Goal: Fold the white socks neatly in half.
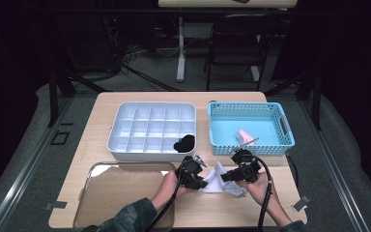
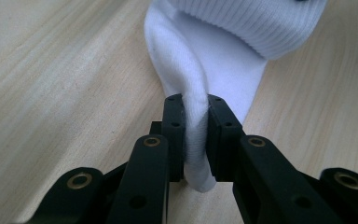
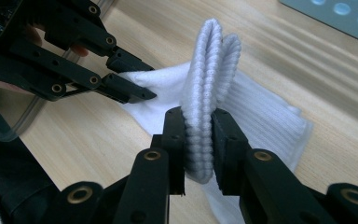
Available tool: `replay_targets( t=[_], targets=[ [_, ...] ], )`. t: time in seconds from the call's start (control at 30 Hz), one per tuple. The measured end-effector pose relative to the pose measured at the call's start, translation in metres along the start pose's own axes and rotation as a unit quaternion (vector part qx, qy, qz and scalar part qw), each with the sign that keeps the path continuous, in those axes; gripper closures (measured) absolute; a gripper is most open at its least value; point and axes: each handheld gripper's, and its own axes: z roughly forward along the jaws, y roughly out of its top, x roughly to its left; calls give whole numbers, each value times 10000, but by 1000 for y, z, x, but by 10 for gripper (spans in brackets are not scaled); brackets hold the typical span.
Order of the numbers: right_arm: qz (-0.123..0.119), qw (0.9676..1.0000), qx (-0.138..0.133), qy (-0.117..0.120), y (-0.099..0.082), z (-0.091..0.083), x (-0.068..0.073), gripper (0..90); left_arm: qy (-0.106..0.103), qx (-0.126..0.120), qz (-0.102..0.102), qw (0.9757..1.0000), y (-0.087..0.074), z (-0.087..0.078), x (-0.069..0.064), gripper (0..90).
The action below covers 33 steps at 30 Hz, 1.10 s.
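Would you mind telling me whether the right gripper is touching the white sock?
Touching. In the right gripper view, the right gripper has both jaws pressed against the ribbed cuff of the white sock, pinching it between them.

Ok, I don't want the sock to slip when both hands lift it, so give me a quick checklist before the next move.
1. Left claw shut on the white sock: ok, a fold of fabric is pinched between its pads.
2. Right claw shut on the sock's ribbed cuff: ok, the doubled cuff sits between its pads.
3. Sock clear of the table: not ok, most of it lies on the wood.
4. Grid tray has room: ok, one black item in a near corner cell, the others look empty.
5. Blue basket out of the way: ok, it stands beyond the claws.
6. How deep each grip reaches: cannot tell.
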Motion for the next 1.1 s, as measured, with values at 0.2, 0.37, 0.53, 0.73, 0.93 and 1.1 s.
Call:
replay_targets(
  t=[0.2, 0.37, 0.53, 0.73, 0.93, 1.1],
  targets=[
    [-7, 10000, -15, -23, 1, 5, 0, 762, -1, -14, 1, 10000, 0, 1, 0, 791],
    [-42, 10000, 7, 19, 1, 11, 3, 736, 1, -21, -21, 10000, 1, 1, -1, 778],
    [-20, 9993, -66, 380, 0, 7, 2, 549, 39, 50, -65, 10000, 2, -5, -1, 568],
    [182, 9971, -675, 308, -10, -24, -12, 497, 114, -180, -87, 9997, -1, -36, -2, 452],
    [854, 9951, -418, -279, -27, -21, -34, 484, 198, -524, -207, 9982, 9, -41, -5, 420],
    [902, 9953, 178, -303, -29, -6, -44, 525, 61, -198, -387, 9990, 7, -20, 2, 404]
  ],
)
